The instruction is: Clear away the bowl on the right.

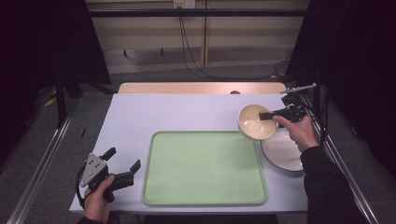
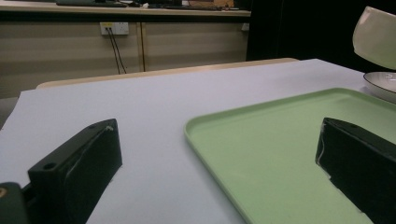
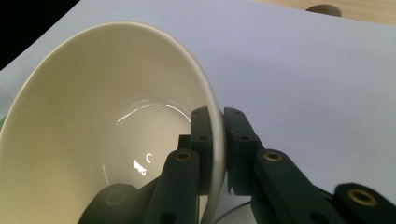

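Above the plate [image 1: 282, 151], glossy cream bowl [image 1: 256, 122], tilted, rim pinched by right tool [image 1: 270, 114]

High cam overhead, gripper cams low, tray [image 1: 204, 168] shared

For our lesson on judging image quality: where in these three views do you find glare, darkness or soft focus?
High view: dark surroundings frame an evenly lit table and green tray. Right gripper view: bright curved highlights gleam inside the cream bowl, and the right tool clamping its rim looks soft up close. Left gripper view: the left tool jaws are dark, with little detail.
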